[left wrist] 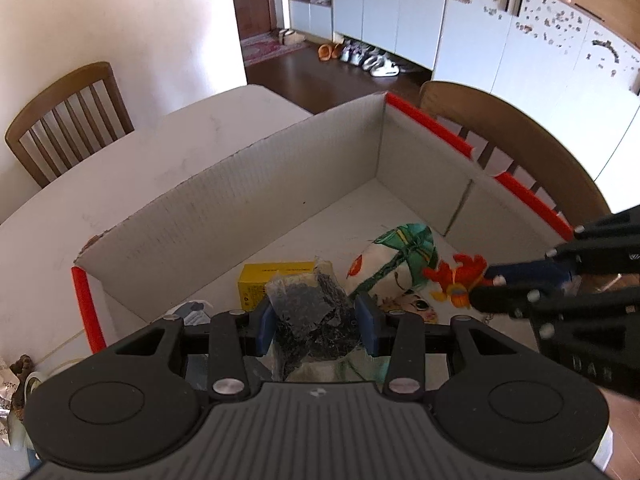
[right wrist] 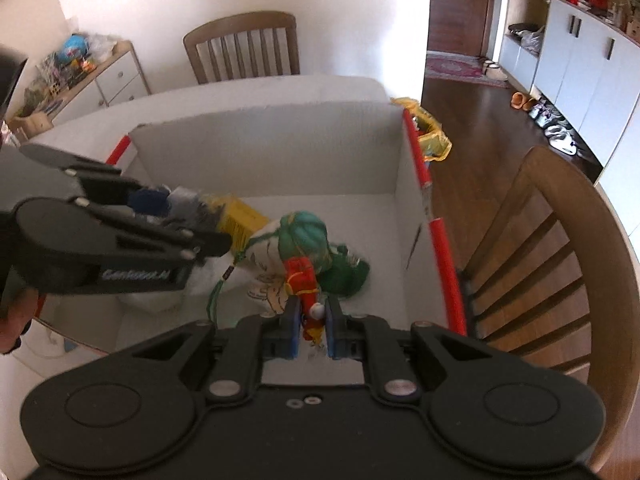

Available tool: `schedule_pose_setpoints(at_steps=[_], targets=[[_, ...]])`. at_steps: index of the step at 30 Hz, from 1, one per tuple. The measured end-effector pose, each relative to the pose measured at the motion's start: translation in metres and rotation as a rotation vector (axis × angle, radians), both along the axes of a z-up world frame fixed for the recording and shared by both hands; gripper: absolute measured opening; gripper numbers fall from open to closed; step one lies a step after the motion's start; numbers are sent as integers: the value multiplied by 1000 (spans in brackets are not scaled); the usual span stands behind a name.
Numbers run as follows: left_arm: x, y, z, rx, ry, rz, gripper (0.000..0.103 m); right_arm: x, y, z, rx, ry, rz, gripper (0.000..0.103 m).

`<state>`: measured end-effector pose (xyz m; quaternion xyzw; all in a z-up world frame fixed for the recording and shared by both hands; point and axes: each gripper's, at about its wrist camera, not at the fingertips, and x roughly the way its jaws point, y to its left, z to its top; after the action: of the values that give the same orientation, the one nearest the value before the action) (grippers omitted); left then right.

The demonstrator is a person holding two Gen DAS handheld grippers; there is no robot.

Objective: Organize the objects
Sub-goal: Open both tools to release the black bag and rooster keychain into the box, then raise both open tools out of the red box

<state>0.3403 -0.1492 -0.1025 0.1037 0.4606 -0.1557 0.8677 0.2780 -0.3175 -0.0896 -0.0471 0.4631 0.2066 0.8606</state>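
Left gripper (left wrist: 316, 320): fingers closed on a clear bag of dark bits (left wrist: 310, 312), held over the box's near edge.
Box (left wrist: 224, 200): white cardboard, red-edged, on a white table (left wrist: 160, 148).
Inside box: one yellow carton (left wrist: 276, 280), one printed cloth bundle (left wrist: 396, 268).
Right gripper (right wrist: 313, 320): fingers pinching a red toy (right wrist: 304, 280) above the bundle.
Room: two wooden chairs (left wrist: 68, 112) by the table, white cabinets (left wrist: 520, 40) behind.
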Motion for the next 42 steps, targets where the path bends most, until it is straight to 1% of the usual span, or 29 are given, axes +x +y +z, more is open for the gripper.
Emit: schedule_pose_setpoints(at_steps=[8, 17, 20, 22, 24, 27, 34, 39, 42], targets=[[8, 0, -18, 19, 50, -4, 41, 6, 2, -12, -4, 24, 16, 11], [8, -1, -23, 23, 66, -4, 44, 4, 0, -9, -10, 32, 33, 13], [8, 0, -22, 21, 64, 10, 45, 1, -2, -6, -8, 28, 34, 16], [7, 1, -21, 18, 65, 24, 47, 0, -5, -2, 0, 24, 35, 19], [6, 3, -18, 6, 61, 35, 57, -2, -6, 1, 6, 20, 37, 21], [3, 3, -14, 2, 47, 41, 65, -4, -7, 5, 3, 8, 38, 25], [-7, 7, -4, -16, 25, 49, 65, -10, -10, 15, 15, -20, 40, 34], [-17, 13, 8, -35, -1, 67, 66, -17, -12, 28, 29, -49, 43, 38], [-25, 16, 16, -45, -21, 75, 66, -22, -13, 34, 38, -62, 50, 43]])
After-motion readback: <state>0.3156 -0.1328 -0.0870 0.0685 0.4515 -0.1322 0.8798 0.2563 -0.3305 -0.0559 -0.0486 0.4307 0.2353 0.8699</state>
